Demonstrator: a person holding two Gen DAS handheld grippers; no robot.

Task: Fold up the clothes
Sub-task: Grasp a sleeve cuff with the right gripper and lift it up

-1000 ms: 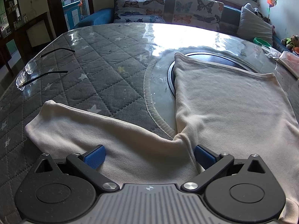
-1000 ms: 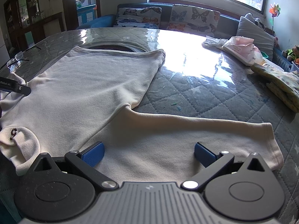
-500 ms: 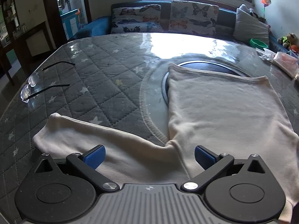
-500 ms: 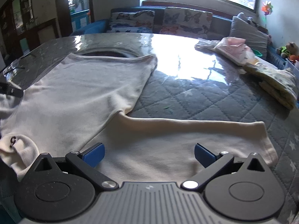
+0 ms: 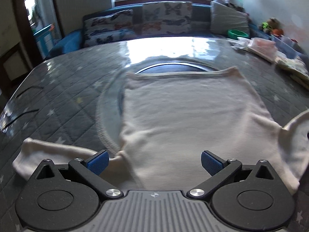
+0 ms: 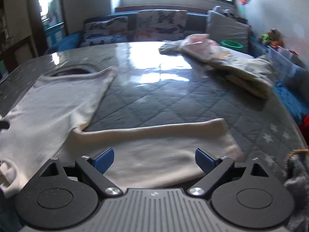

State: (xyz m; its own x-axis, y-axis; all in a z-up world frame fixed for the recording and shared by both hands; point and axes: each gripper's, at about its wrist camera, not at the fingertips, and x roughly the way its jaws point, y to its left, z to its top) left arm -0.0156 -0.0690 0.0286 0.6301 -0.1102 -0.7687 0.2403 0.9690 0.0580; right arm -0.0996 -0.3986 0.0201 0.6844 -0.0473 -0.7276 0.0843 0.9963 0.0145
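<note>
Nearest in the left wrist view, left gripper (image 5: 153, 160) with black linkage arms and blue-padded jaws spread wide, gripping nothing, hovering over the near end of a cream long-sleeved knit top (image 5: 185, 116). Laid flat on the grey quilted star-patterned worktop (image 5: 63, 96) under a glossy clear cover, chest area directly ahead of the jaws, hem at the far end. One sleeve (image 5: 52, 150) stretched out to the left just beyond the left pad, cuff flat on the quilting. At the right edge, a curled band of cream fabric (image 5: 295, 121) lifted off the surface, blurred. Beyond the hem, a dark round inset (image 5: 175, 68) in the worktop, partly covered by the garment. Thin-framed spectacles (image 5: 11, 108) at the far left edge, well apart from the top.

Nearest in the right wrist view, right gripper (image 6: 154, 159), jaws likewise wide and empty, poised above the other sleeve (image 6: 160, 147), extended to the right across the quilting with its cuff lying flat. Body of the top (image 6: 56, 104) spread away to the left. Frayed grey fabric with an orange thread (image 6: 297, 166) at the lower right edge. Farther off on the right, a pile of folded pale patterned clothes (image 6: 239, 67), well apart from the top. Behind the worktop, a blue sofa with butterfly-print cushions (image 6: 156, 27) and a grey pillow (image 6: 226, 27), a bright window above
</note>
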